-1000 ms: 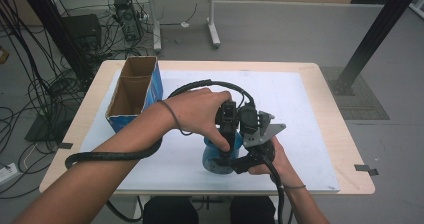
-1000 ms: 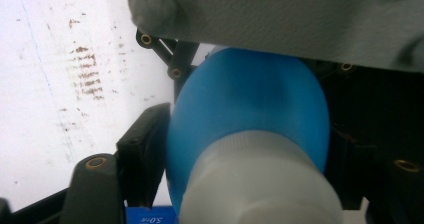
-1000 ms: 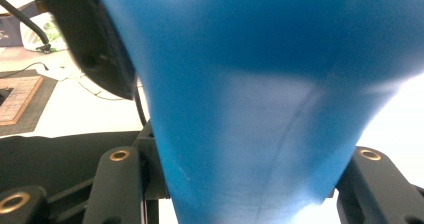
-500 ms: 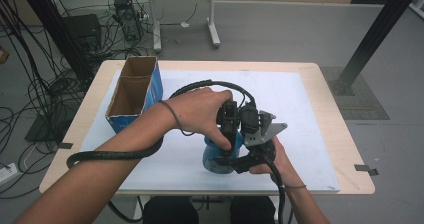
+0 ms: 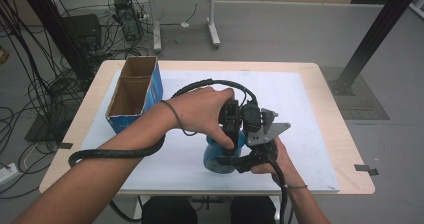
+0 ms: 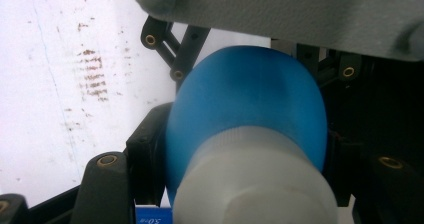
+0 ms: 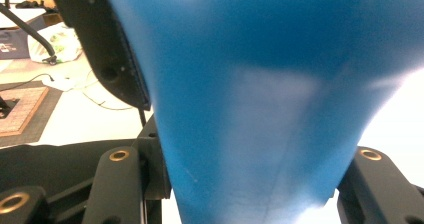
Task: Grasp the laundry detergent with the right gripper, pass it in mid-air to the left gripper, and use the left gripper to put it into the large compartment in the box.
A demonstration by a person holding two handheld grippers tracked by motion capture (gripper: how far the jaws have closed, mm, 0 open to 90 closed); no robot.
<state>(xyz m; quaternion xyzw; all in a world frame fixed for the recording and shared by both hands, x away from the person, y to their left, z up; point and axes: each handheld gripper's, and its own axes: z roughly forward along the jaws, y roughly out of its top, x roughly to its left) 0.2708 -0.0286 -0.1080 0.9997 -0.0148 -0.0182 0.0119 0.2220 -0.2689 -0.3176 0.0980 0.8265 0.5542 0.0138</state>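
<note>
A blue plastic bottle (image 5: 220, 156) stands low and just right of centre in the high view, on the white sheet (image 5: 310, 114) that covers the wooden table (image 5: 345, 149), and both grippers are on it at once. In the left gripper view the bottle's rounded blue shoulder (image 6: 245, 104) swells above a white ribbed screw cap (image 6: 255, 184), and the left gripper (image 6: 245, 154) has just finished closing, its black jaws now pinching the bottle at the neck, right by the cap. In the right gripper view the blue body (image 7: 260, 109) narrows like a funnel down between the jaws of the right gripper (image 7: 250, 184), which is clamped on it from the opposite side. The wall looks smooth and faintly glossy, with a thin moulding seam, so it is probably slick under hard pads and likely to give a little if squeezed on the wide belly. It seems light, though whether it holds liquid cannot be told. The ribbed cap and the stiffer neck below it look the surest places to hold: ridges give purchase for twisting, while the tapering body suits a steadying grip. In the upper left of the high view, an open cardboard box (image 5: 132, 96) with blue printed sides sits well apart, its inside bare brown card.
</note>
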